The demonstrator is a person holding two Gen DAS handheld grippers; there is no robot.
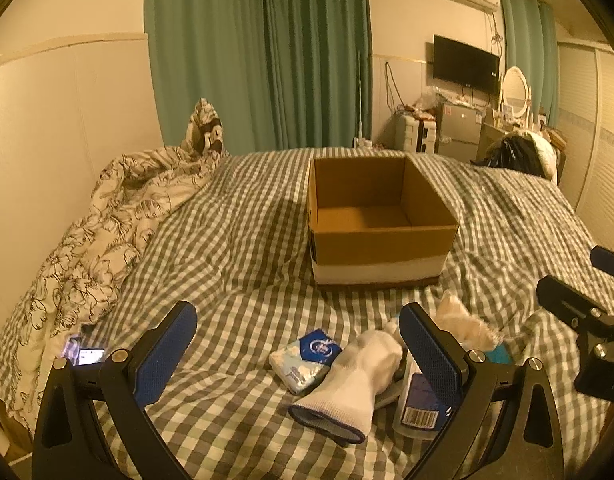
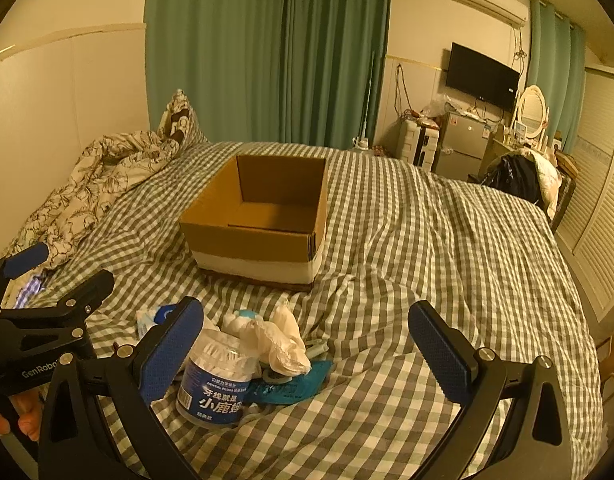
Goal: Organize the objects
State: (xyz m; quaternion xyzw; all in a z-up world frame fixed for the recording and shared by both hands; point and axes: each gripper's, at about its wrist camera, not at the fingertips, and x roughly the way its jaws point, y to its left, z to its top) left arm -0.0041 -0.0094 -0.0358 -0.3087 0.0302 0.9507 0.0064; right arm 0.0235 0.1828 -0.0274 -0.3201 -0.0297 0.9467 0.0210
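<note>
While both grippers hover spread and empty, the left gripper (image 1: 298, 354) should straddle the white sock (image 1: 355, 376) lying before the empty cardboard box (image 1: 381, 240), avoiding the floss jar (image 1: 421, 404) beside it.

Box (image 1: 381, 220) on bed (image 1: 235, 240), behind clutter (image 1: 347, 376)

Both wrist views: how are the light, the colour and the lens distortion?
Left wrist view: dim orange cast, dark corners, walls bowed by the fisheye, cardboard box sharp, its floor in shadow. Right wrist view: the same warm cast and bowing, and the label on the dental floss jar is readable.
</note>
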